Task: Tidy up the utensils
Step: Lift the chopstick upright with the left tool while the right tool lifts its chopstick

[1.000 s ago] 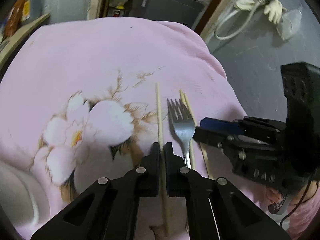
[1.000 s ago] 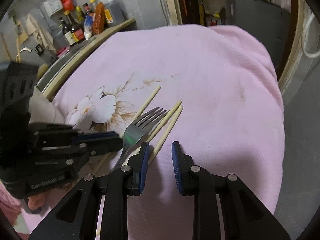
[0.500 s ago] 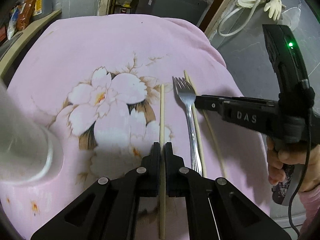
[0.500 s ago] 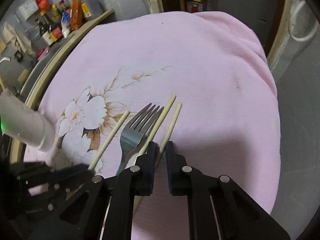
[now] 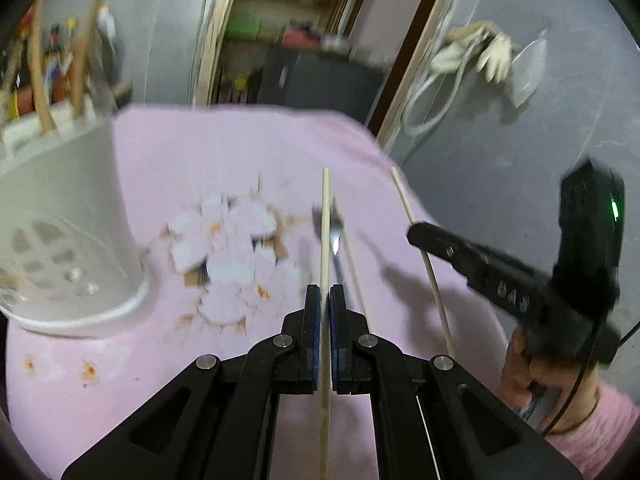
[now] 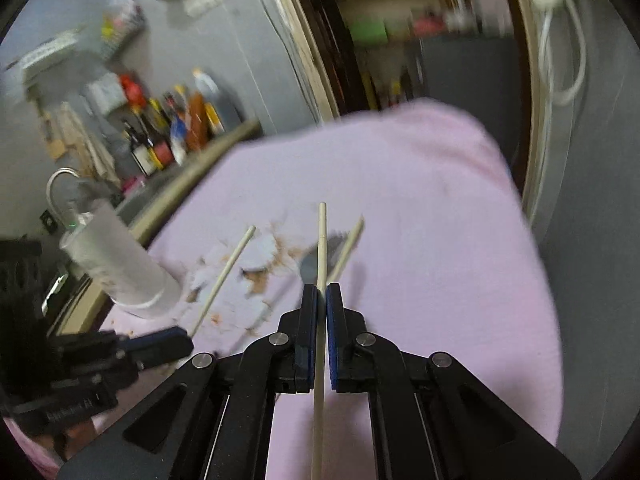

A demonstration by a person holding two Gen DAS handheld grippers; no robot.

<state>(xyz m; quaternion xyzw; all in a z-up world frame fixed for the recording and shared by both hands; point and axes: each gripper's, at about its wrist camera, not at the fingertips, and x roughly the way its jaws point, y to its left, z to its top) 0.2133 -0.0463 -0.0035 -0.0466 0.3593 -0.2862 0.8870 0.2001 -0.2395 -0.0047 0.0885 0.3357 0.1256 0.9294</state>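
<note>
My left gripper is shut on a wooden chopstick and holds it above the pink cloth. My right gripper is shut on a second chopstick, also lifted; it shows in the left wrist view too. A third chopstick and a metal fork lie on the cloth below. The white perforated utensil holder stands at the left with chopsticks in it; it also shows in the right wrist view.
Sauce bottles stand on a shelf behind the table. A dark cabinet sits past the far edge. A grey wall with a hanging hose and gloves is to the right.
Both grippers have risen from the cloth, each carrying a chopstick. The right gripper closed on its chopstick a second ago. The utensil holder has come close on the left.
</note>
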